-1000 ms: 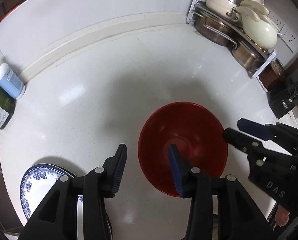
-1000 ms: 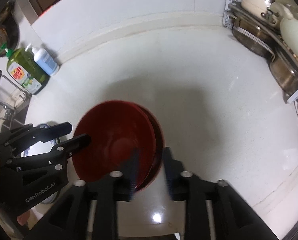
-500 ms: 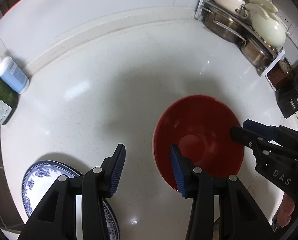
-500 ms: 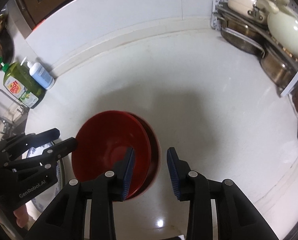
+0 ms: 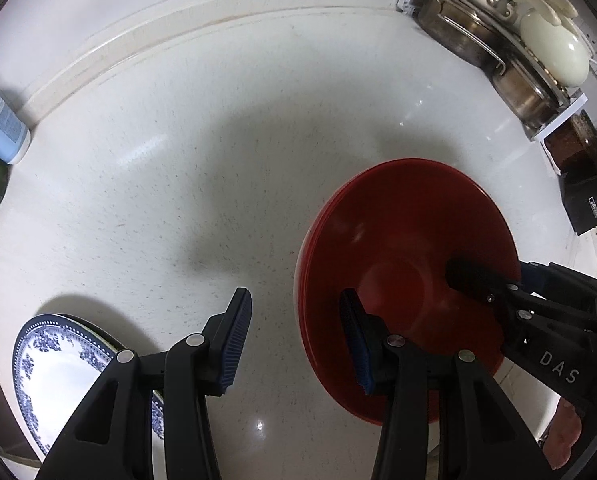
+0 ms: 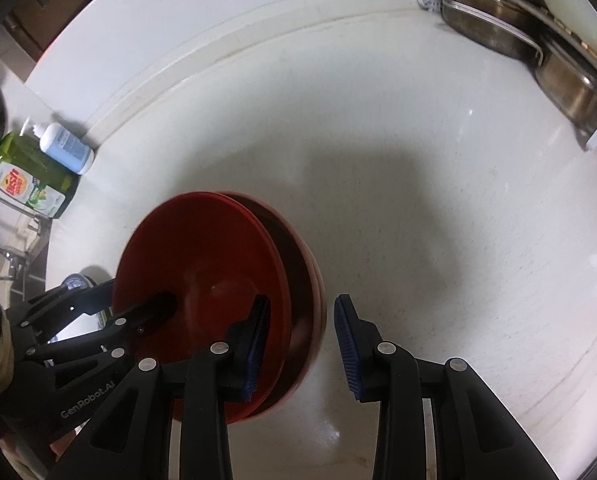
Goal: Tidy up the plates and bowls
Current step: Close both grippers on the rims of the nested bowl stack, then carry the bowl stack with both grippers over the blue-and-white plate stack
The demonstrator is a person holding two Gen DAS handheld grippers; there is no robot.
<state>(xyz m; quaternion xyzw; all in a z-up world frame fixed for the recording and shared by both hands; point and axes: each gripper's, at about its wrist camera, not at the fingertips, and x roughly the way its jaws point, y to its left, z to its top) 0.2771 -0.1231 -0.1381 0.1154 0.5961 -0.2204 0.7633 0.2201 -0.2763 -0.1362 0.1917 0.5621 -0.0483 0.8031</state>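
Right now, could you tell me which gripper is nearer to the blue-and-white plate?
Left. The left gripper hangs just beside the blue-and-white plate, which lies at its left. The right gripper straddles the red bowls' rim, farther away.

A home kitchen. Evidence: a white speckled countertop (image 5: 186,168) with a raised backsplash edge; a white rack (image 5: 498,52) of stacked steel pots and cream lids in the corner; a green dish-soap bottle (image 6: 26,176) beside a pale blue pump bottle (image 6: 64,146); nested red bowls (image 5: 410,264); a blue-and-white patterned plate (image 5: 58,376).
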